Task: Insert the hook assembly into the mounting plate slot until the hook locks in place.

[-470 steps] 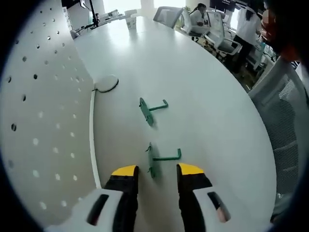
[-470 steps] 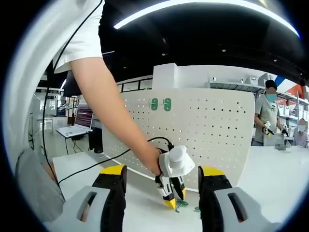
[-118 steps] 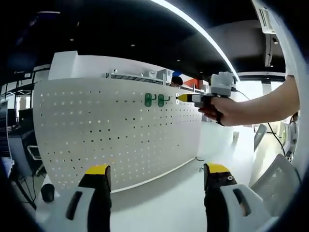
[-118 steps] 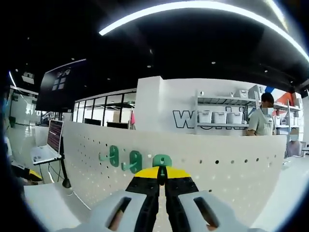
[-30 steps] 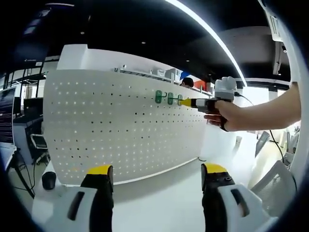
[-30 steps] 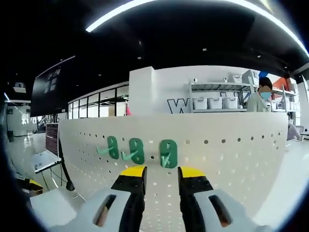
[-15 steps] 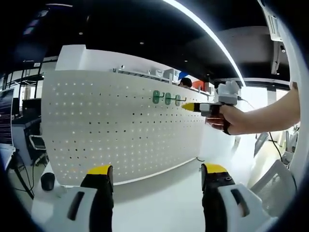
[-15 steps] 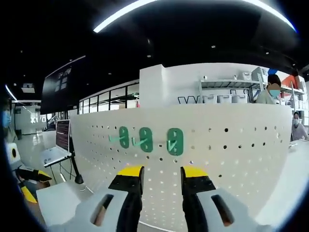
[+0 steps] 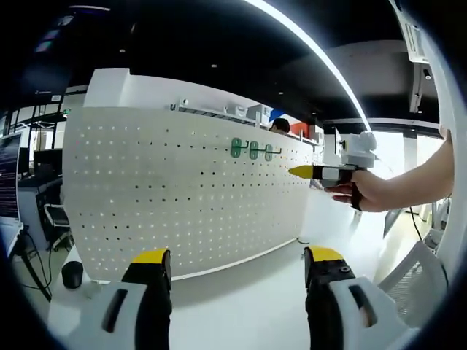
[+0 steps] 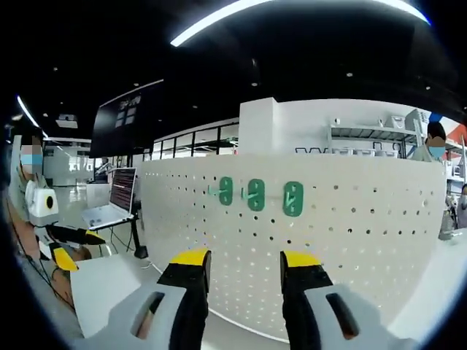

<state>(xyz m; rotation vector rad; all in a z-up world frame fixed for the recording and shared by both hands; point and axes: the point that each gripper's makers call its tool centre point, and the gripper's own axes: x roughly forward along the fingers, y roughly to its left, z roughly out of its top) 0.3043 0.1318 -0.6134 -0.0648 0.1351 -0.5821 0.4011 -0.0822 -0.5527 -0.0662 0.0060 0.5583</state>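
High on white pegboard (image 10: 350,240), three green hooks (image 10: 292,198), likely light, stiff; graspable by prong; both claws (image 10: 244,271) (image 9: 238,264) released, empty

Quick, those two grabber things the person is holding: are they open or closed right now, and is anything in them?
Left tool: open, holding nothing.
Right tool: open, holding nothing; three green hooks sit on the pegboard ahead.

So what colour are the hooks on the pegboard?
Green hooks; the right gripper view shows them best.
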